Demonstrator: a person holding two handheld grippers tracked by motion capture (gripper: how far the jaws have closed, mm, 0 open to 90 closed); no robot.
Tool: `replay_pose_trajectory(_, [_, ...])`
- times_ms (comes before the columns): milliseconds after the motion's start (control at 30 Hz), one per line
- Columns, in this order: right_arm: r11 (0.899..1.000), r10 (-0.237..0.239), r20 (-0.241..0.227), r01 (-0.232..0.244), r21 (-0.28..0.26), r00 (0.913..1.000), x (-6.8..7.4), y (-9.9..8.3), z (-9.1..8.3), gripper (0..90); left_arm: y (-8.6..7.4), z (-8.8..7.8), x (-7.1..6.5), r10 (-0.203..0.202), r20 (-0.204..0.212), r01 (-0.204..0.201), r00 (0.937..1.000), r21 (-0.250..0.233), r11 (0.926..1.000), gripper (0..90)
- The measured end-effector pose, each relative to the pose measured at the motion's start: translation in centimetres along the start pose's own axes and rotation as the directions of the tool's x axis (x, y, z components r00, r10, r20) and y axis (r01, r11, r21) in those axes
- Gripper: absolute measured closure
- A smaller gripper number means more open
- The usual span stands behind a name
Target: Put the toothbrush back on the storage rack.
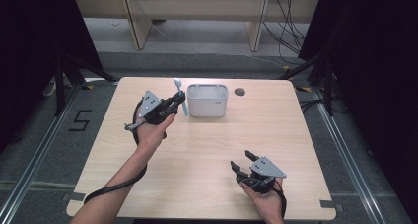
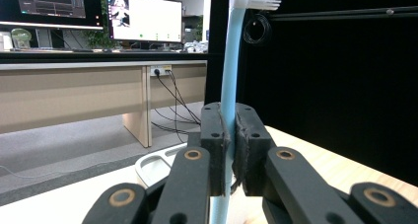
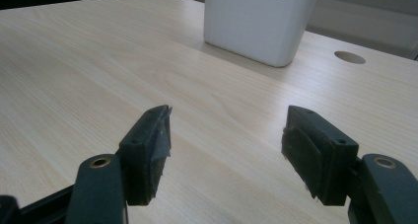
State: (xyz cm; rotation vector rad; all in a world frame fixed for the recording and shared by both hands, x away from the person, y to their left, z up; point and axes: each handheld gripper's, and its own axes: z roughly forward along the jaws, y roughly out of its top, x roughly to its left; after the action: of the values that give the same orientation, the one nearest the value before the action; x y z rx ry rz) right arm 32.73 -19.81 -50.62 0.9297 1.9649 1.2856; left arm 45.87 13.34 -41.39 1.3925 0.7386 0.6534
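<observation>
Toothbrush (image 2: pixel 230 61), pale blue with white bristles, upright, clamped in left gripper (image 2: pixel 230 150) beside white holder (image 1: pixel 207 100); right gripper (image 3: pixel 226 150) jaws apart

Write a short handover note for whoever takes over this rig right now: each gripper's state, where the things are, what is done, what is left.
Left gripper: shut on the light blue toothbrush, held upright with the bristles on top, just left of the white container.
Right gripper: open, holding nothing, low over the table near the front right.
Done: toothbrush picked up and brought beside the container.
Left, probably: lower the toothbrush into the container and release.
</observation>
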Motion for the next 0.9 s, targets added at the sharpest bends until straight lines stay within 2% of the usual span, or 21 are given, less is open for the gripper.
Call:
replay_pose_trajectory(100, [1.000,0.001,0.000,-0.001,0.000,1.0000,0.0,0.0,0.0,35.8,0.1,0.2,0.1,0.000,-0.004,0.000,1.0000,0.000,1.0000,83.3])
replay_pose_trajectory(133, [1.000,0.019,-0.008,-0.019,0.005,0.9998,0.1,0.0,0.0,35.8,0.1,0.3,0.2,0.000,-0.005,0.000,1.0000,0.002,1.0000,83.4])
replay_pose_trajectory(333, [0.999,0.036,-0.012,-0.035,0.012,0.9993,0.2,-0.1,0.0,35.8,0.3,0.6,0.5,0.001,-0.013,-0.001,0.9999,-0.001,1.0000,83.4])
replay_pose_trajectory(400, [1.000,0.001,0.007,0.000,-0.004,1.0000,0.0,-0.1,0.0,35.8,0.4,0.8,0.6,0.003,-0.015,-0.003,0.9999,-0.001,1.0000,83.4])
replay_pose_trajectory(633, [1.000,0.028,-0.006,-0.028,0.006,0.9996,0.2,-0.1,0.1,35.8,0.7,1.2,0.9,0.006,-0.020,-0.006,0.9998,0.002,1.0000,83.4])
replay_pose_trajectory(833, [1.000,0.015,-0.003,-0.015,0.000,0.9999,0.1,-0.1,0.1,35.8,1.0,1.6,1.1,0.009,-0.024,-0.009,0.9997,0.001,1.0000,83.4])
replay_pose_trajectory(867, [0.999,0.041,-0.012,-0.040,0.015,0.9991,0.3,-0.1,0.1,35.8,1.0,1.7,1.1,0.011,-0.022,-0.011,0.9997,0.002,0.9999,83.4])
replay_pose_trajectory(900, [1.000,0.021,-0.001,-0.021,0.001,0.9998,0.1,-0.1,0.1,35.8,1.0,1.8,1.1,0.011,-0.022,-0.011,0.9997,0.001,0.9999,83.3])
